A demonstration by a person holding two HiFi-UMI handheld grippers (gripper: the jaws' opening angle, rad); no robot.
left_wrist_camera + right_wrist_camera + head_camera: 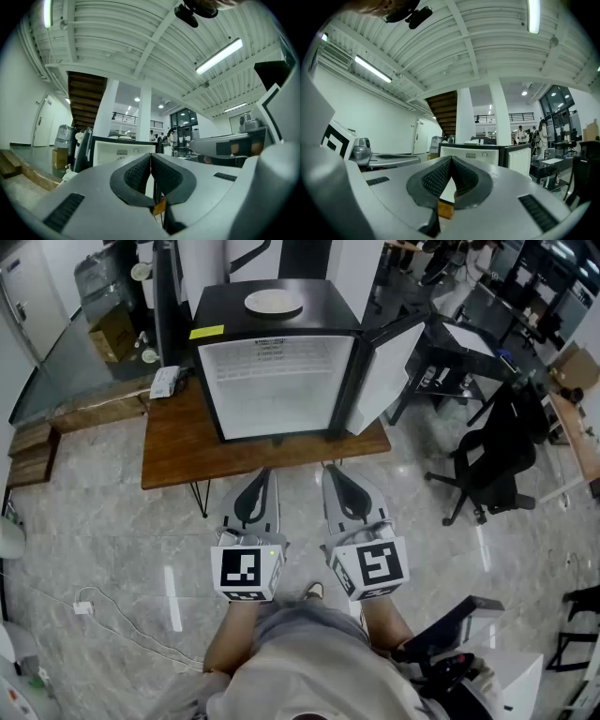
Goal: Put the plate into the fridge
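A brown wooden table (187,442) on thin dark legs carries one black mini fridge (277,390) with a white, bare inside. The fridge's single white-lined door (389,367) hangs wide open to the right in the head view. A yellow sticker (207,332) sits at the front left edge of the fridge's top.

The one round, pale cream plate (274,303) is shallow and bare. It lies flat on the black top of the fridge, near the middle towards the back, outside the compartment.

There are two grey grippers, side by side over the marble floor, just short of the table's near edge, both pointing level at the open fridge. The left gripper (263,476) has its ribbed black pads pressed together at the tips, nothing between them (150,156). The right gripper (334,474) is likewise closed tight on nothing (451,159). Neither touches the plate, which is well apart from both. Each gripper carries one cube with black square markers, left (247,571) and right (370,568).
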